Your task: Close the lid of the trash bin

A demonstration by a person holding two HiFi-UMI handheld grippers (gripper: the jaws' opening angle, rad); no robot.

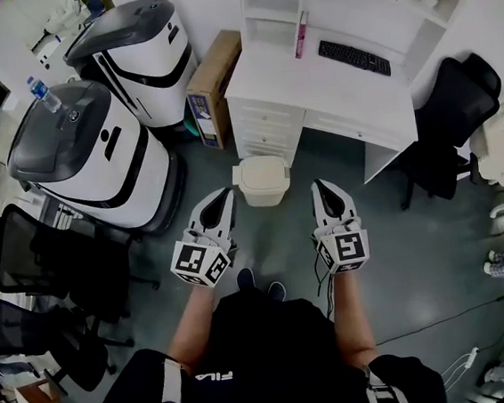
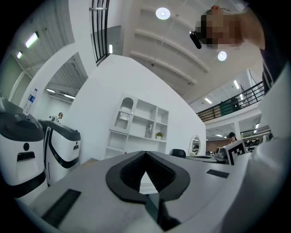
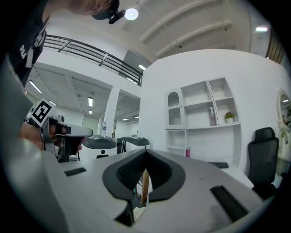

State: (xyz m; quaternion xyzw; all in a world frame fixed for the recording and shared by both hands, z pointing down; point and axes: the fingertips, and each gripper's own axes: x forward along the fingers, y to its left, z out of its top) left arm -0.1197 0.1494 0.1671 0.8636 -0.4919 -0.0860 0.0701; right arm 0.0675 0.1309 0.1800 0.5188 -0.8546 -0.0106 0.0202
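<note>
Trash bin [image 1: 262, 182] closed, left tool [image 1: 227, 194] clamped empty, right tool [image 1: 321, 186] clamped empty

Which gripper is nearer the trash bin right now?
Left, by a little. In the head view the left gripper points just past the left edge of the trash bin, while the right gripper sits farther off its right side. Neither touches it.

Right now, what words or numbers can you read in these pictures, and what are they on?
"FILA": on the person's black shirt, upside down.
No letters, only square markers: on the left hand-held gripper and right hand-held gripper.
Label on the water bottle, keys of the keyboard: too small to read.
</note>
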